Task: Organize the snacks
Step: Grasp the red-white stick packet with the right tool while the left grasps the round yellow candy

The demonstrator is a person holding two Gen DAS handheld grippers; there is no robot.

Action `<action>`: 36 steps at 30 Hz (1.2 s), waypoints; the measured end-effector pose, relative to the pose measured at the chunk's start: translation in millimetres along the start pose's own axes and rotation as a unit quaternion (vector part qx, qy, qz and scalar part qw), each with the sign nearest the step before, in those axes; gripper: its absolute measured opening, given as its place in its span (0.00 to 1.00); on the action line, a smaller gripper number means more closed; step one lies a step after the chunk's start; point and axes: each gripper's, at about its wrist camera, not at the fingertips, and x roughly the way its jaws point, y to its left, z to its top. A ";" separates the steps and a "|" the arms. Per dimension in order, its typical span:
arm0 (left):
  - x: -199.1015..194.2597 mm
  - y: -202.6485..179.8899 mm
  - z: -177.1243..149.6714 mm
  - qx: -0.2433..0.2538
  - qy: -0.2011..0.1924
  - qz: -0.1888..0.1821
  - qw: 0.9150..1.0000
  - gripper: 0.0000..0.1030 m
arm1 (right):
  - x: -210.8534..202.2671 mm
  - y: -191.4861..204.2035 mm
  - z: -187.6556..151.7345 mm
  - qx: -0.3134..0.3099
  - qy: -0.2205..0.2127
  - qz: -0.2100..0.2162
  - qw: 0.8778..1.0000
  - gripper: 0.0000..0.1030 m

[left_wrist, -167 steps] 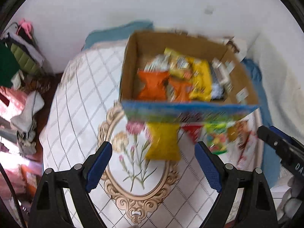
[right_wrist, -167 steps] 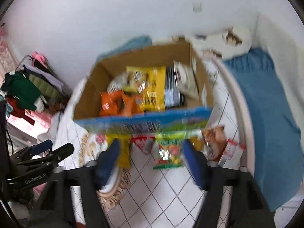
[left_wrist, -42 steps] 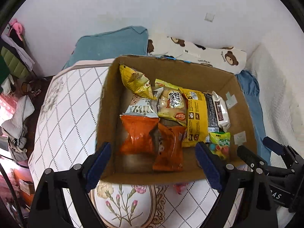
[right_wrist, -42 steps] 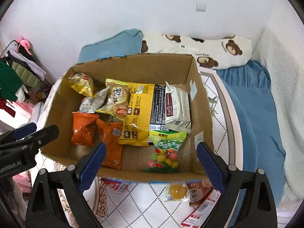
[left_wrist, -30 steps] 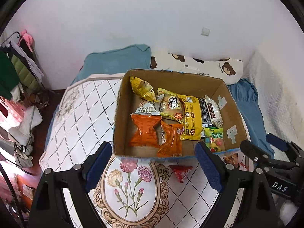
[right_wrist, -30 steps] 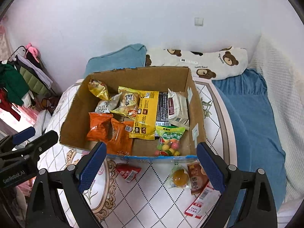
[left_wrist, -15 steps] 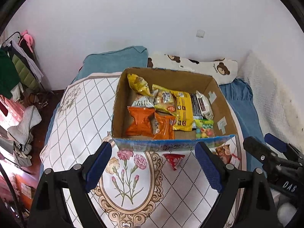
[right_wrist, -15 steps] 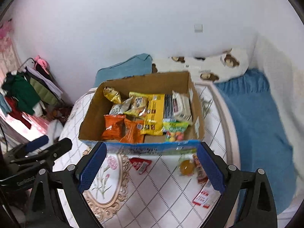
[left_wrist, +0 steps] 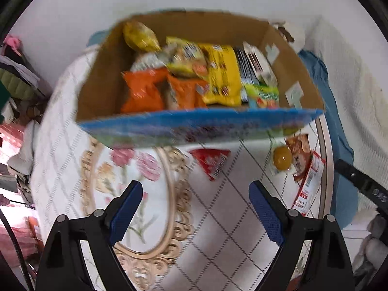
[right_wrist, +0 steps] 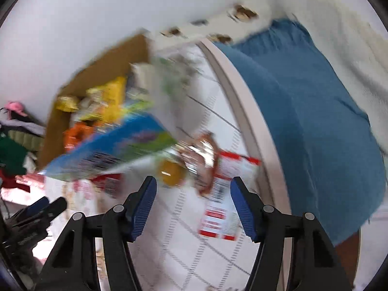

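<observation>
Both grippers empty, jaws wide; right gripper lines up over the loose packets mid-frame, beside the box: close on one next.

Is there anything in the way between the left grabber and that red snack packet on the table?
No. The left gripper is open, and only bare tablecloth lies between it and the red packet. The cardboard box sits beyond the packet, not in front of it.
</observation>
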 end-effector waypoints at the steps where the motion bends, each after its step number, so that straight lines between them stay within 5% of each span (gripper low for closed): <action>1: 7.0 -7.6 -1.2 0.007 0.008 -0.001 1.000 0.87 | 14.3 -11.4 -2.9 0.012 0.018 -0.005 1.000 0.64; 5: 28.7 -34.3 -4.6 0.032 0.035 0.000 0.999 0.87 | 64.6 -37.6 -17.8 0.039 0.071 -0.013 0.997 0.64; 9: 46.5 -63.3 -3.5 0.065 0.051 0.007 0.997 0.87 | 93.3 -48.9 -27.4 0.050 0.077 -0.030 0.995 0.64; 12: 55.7 -84.7 4.3 0.082 0.059 0.004 0.995 0.87 | 95.6 -53.3 -35.2 0.032 0.065 -0.036 0.997 0.55; 18: 71.0 -129.5 18.8 0.104 0.066 -0.041 0.992 0.86 | 80.3 -81.6 -53.1 0.034 0.055 -0.044 0.997 0.54; 20: 77.4 -148.9 21.5 0.125 0.060 -0.040 0.990 0.64 | 78.0 -93.9 -58.2 0.039 0.056 -0.046 0.997 0.54; 22: 89.4 -162.9 20.5 0.144 0.069 -0.028 0.987 0.55 | 76.3 -104.2 -62.9 0.043 0.056 -0.050 0.996 0.54; 28: 122.0 -182.4 14.6 0.149 0.091 -0.015 0.985 0.55 | 74.9 -118.1 -71.3 0.045 0.050 -0.057 0.996 0.54; 36: 113.9 -170.0 2.4 0.160 0.073 -0.027 0.984 0.46 | 81.8 -98.6 -74.3 0.017 0.063 -0.048 0.997 0.54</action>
